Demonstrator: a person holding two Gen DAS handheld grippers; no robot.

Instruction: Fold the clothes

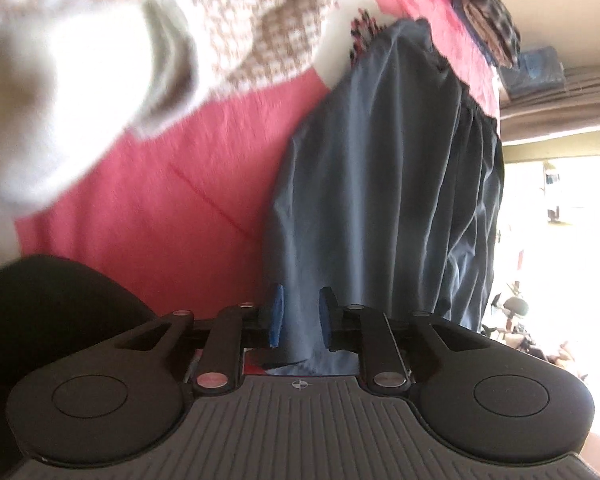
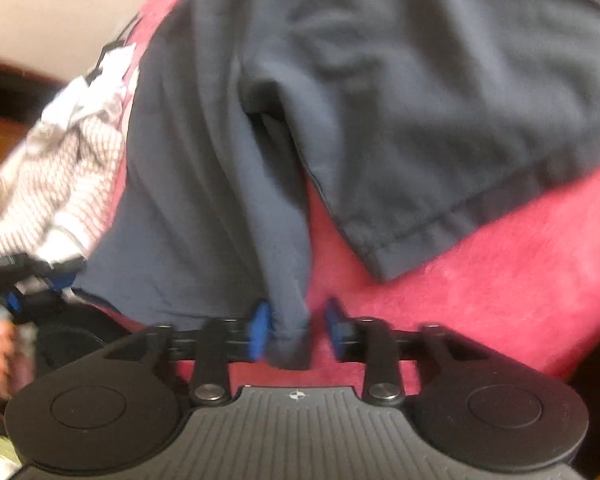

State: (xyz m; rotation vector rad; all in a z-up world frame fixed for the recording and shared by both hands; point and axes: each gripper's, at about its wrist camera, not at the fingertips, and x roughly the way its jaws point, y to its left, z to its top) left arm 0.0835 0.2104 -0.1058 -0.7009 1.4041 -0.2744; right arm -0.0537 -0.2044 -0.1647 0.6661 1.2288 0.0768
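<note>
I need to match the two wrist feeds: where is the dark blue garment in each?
Left wrist: the dark blue garment runs down the centre-right, its lower edge between the left gripper pads.
Right wrist: it fills the top and centre, a fold hanging between the right gripper pads.
Shared landmark: the red cover beneath it.

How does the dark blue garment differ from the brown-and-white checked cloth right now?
The dark blue garment is plain; the brown-and-white checked cloth is patterned. The garment lies spread flat on the red cover; the cloth is bunched and blurred. The garment's edge sits between the left gripper pads; the cloth lies farther off.
</note>
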